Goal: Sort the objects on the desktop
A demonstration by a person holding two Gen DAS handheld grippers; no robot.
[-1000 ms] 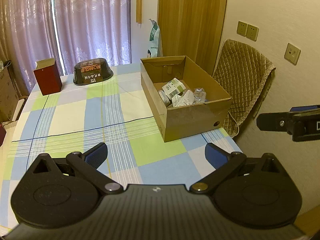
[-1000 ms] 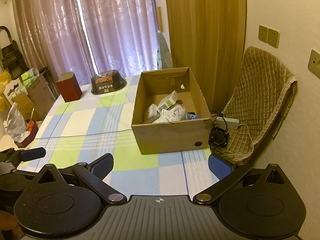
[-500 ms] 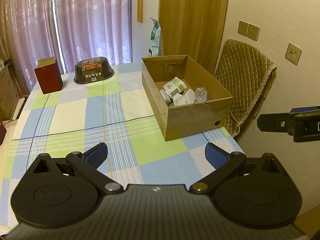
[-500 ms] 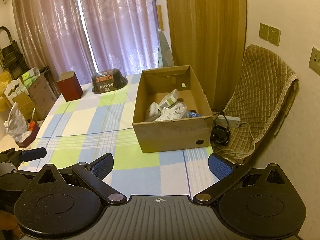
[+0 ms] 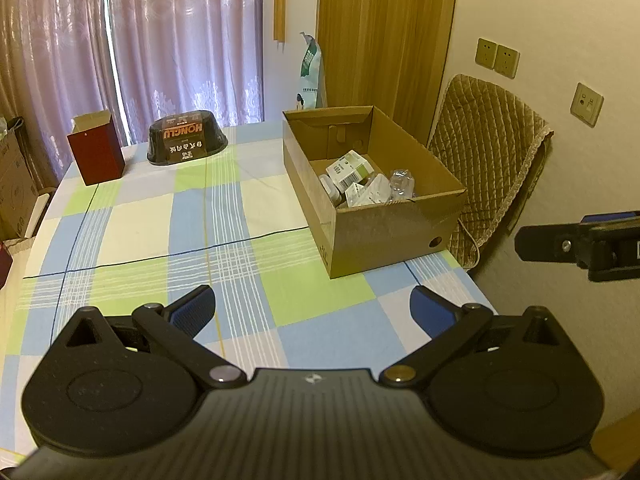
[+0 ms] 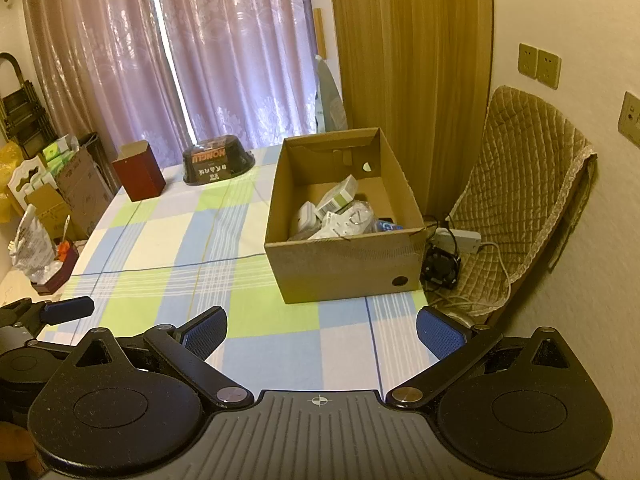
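Note:
An open cardboard box stands on the right side of the checked tablecloth. Inside it lie several small packages, among them a white and green carton and a crumpled clear bottle. My left gripper is open with nothing between its blue pads, held above the table's near edge. My right gripper is open too and empty, in front of the box. In the left wrist view one finger of the right gripper shows at the right edge.
A dark red box and a black oval tub stand at the table's far end by the curtains. A quilted chair is to the right of the table, with a power strip on it. Cartons and a bag stand left.
Both grippers have drawn slightly back and up from the table, so the box looks a little farther off. Both stay open and empty. Nothing on the table has moved.

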